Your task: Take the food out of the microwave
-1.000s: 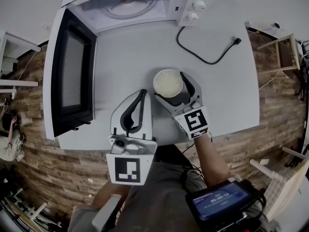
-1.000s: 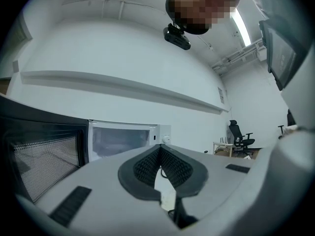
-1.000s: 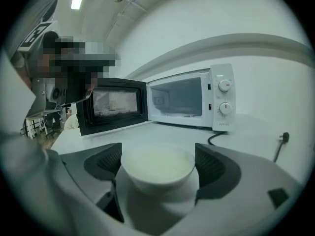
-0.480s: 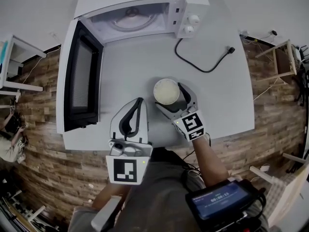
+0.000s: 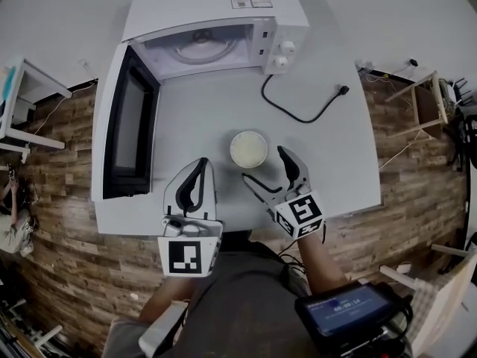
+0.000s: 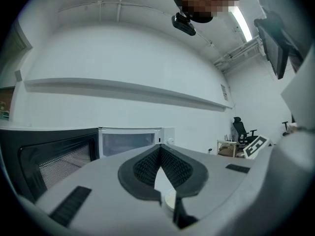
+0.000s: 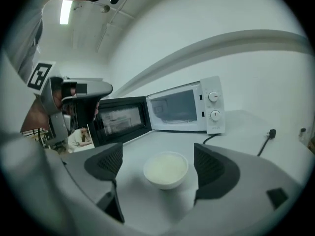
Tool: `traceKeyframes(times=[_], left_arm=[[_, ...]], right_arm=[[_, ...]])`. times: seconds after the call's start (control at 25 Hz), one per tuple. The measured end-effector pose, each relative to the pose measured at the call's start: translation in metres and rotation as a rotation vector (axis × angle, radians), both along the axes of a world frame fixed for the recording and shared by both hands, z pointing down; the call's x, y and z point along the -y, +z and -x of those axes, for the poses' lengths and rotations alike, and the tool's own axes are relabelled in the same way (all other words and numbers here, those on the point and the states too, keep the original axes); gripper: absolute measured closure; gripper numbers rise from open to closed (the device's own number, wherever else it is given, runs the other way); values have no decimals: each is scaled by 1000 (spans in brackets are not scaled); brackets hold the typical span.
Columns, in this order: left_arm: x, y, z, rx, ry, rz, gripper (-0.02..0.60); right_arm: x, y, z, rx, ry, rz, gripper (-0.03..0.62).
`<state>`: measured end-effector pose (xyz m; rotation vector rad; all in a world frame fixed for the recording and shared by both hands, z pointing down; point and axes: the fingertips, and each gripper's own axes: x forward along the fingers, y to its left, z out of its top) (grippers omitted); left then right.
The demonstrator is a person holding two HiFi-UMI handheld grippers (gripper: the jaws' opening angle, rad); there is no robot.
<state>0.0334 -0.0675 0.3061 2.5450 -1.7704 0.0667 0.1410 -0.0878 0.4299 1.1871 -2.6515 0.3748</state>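
A white bowl of pale food (image 5: 248,148) (image 7: 166,169) stands on the grey table (image 5: 328,155), in front of the microwave (image 5: 216,21) whose door (image 5: 128,133) hangs open to the left. Only the glass turntable (image 5: 200,51) shows inside its cavity. My right gripper (image 5: 272,176) (image 7: 160,171) is open just behind the bowl, its jaws wide apart and clear of the rim. At the front edge my left gripper (image 5: 194,185) (image 6: 158,167) points at the microwave (image 6: 130,141) with its pads pressed together and nothing between them.
A black power cable (image 5: 298,110) with its plug (image 5: 343,90) lies loose on the table right of the microwave. The open door (image 7: 120,119) juts out over the table's left side. Wooden floor, shelving and a seated person (image 5: 9,222) surround the table.
The right gripper has let go of the bowl, opened, and drawn back toward the front edge. The bowl now stands free on the table. The left gripper stayed shut.
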Motion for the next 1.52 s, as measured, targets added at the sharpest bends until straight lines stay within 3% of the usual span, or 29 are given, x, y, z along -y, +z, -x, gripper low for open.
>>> traceKeyframes(times=[0.12,0.16,0.24,0.32,0.52,0.84,1.52], left_arm=[[-3,-1,-5,-15,3,3,574],[-4,-3,-7,-21,6,-1,574],[-6,-7,-9,-27,8,-8,574],[-10,-12,-9,-24,9,-11,574],[-14,-26,-13,-12,23,-30,574],[-19,-43,-13,-31,22,-73,574],[-21,-61,-8,-24,8,-115,574]], right_arm=[[-8,-29,3,42,-13,-28,150],[-12,-40,4,53,-13,-52,224],[-18,-64,7,79,-16,-104,462],[-25,-85,14,107,-38,-138,557],[-26,-115,28,96,-55,-170,585],[-25,-143,28,108,-1,-244,586],[-31,-160,24,91,30,-296,588]])
